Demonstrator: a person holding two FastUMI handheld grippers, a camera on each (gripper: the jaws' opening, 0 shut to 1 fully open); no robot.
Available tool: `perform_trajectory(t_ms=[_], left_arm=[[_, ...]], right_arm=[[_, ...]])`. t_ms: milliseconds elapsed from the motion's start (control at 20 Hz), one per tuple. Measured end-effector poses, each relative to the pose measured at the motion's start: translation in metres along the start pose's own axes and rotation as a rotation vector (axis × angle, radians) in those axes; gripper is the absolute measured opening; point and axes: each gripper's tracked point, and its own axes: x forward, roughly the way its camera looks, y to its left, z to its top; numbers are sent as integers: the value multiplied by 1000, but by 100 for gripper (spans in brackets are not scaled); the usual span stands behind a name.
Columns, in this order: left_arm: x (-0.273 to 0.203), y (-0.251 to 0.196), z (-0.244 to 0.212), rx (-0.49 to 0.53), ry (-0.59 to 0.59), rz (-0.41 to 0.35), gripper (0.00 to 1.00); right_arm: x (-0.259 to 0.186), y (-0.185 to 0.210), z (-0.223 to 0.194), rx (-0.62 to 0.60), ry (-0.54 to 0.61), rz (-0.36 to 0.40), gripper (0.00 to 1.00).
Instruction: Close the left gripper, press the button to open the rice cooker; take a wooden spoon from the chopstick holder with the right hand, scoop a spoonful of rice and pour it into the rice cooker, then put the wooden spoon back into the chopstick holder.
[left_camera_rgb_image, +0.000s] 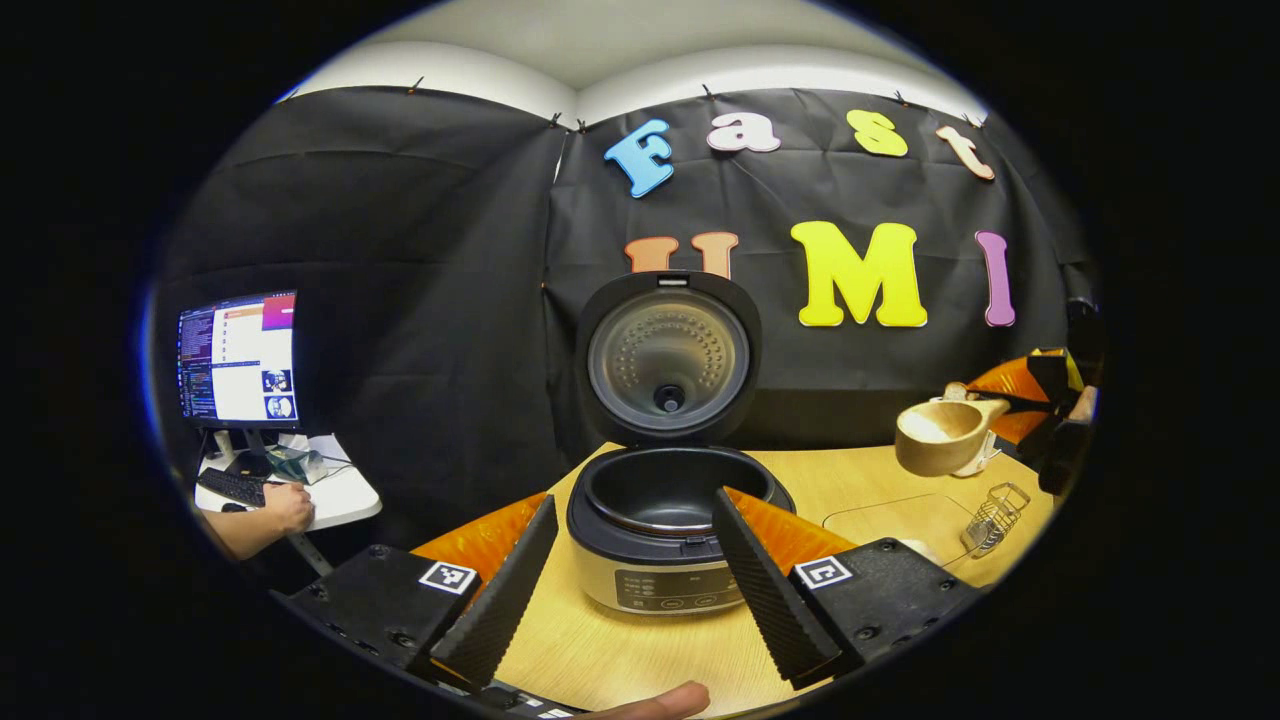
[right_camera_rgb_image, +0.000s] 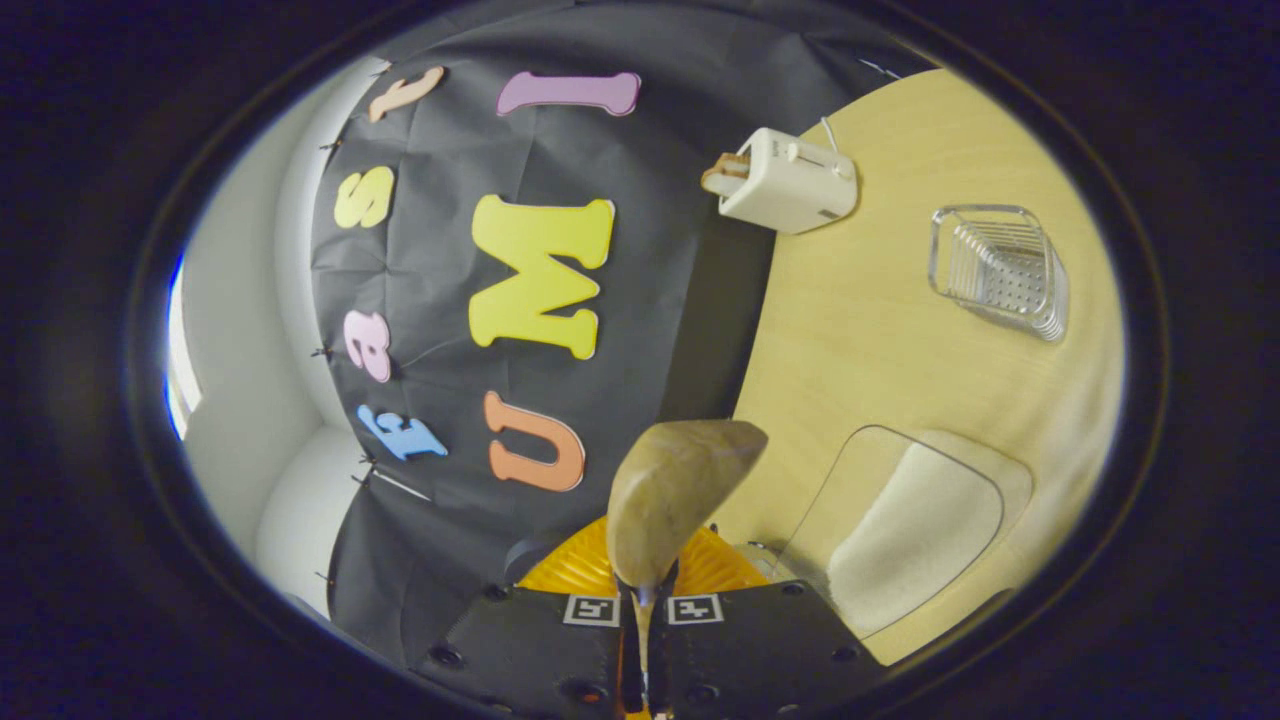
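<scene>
The rice cooker (left_camera_rgb_image: 665, 560) stands on the wooden table (left_camera_rgb_image: 880, 480) with its lid (left_camera_rgb_image: 668, 360) raised and its dark inner pot (left_camera_rgb_image: 665, 485) showing. My left gripper (left_camera_rgb_image: 635, 600) is open, a finger on each side of the cooker's front, apart from it. My right gripper (right_camera_rgb_image: 645, 600) is shut on the handle of the wooden spoon (right_camera_rgb_image: 672, 495), held in the air. In the left gripper view the spoon (left_camera_rgb_image: 940, 435) hangs to the right of the cooker, above the table, and I cannot tell what its bowl holds. The wire chopstick holder (right_camera_rgb_image: 1000, 265) stands apart.
A clear container of rice (right_camera_rgb_image: 915, 520) sits on the table below the spoon. A white appliance (right_camera_rgb_image: 785, 180) stands at the table's back edge. The wire holder (left_camera_rgb_image: 993, 515) is at the right. Left of the table are a monitor (left_camera_rgb_image: 238, 358) and a person's hand (left_camera_rgb_image: 285, 505).
</scene>
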Motion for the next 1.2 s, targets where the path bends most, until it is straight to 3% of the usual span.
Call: perform_trajectory(t_ms=[300,800,1200], left_arm=[[3,16,-8,-23,30,24,100],[4,32,-13,-53,41,50,100],[6,49,-20,-59,61,85,99]], right_arm=[[46,27,-44,-92,20,-30,3],[122,54,-95,-396,7,-129,3],[146,74,-135,-777,-1,-162,4]])
